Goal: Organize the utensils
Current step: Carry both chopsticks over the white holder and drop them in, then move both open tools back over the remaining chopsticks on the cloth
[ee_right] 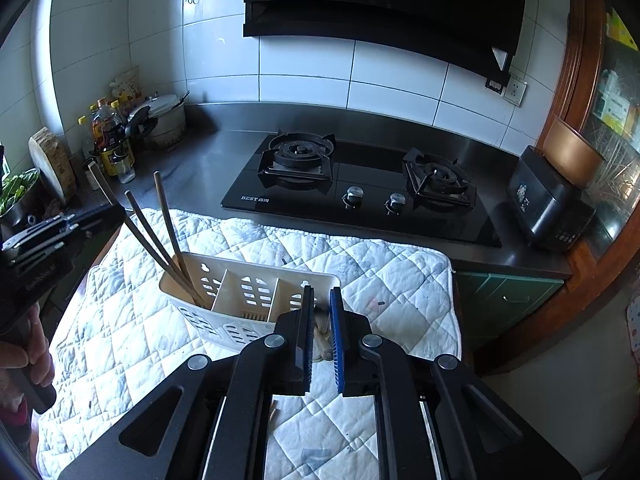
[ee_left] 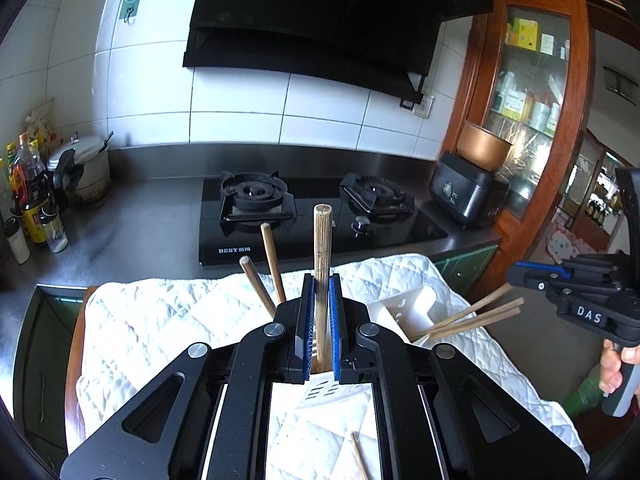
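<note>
Nearest in the left wrist view, the left claw is pinching one chopstick that stands upright between its blue pads. One more chopstick lies flat on the quilted cloth under the claw body. Two chopsticks poke up just left of the pads, and the claw hides where their lower ends rest. Right of it, three chopsticks lean out of the rack toward the right claw, which a hand holds at the right edge.

From the right wrist view, the right claw is pressed nearly together on a pale thing between its pads; what it is I cannot tell. Just beyond, the white rack lies on the cloth and shows two dividers and three compartments. Three chopsticks stand in its left compartment, leaning left toward the left claw; the middle one looks empty, and the right one is partly hidden by the claw.

Farther off, the steel tabletop carries a stove with two burners and two knobs, bottles and a pot at far left, and a black cooker at far right.
</note>
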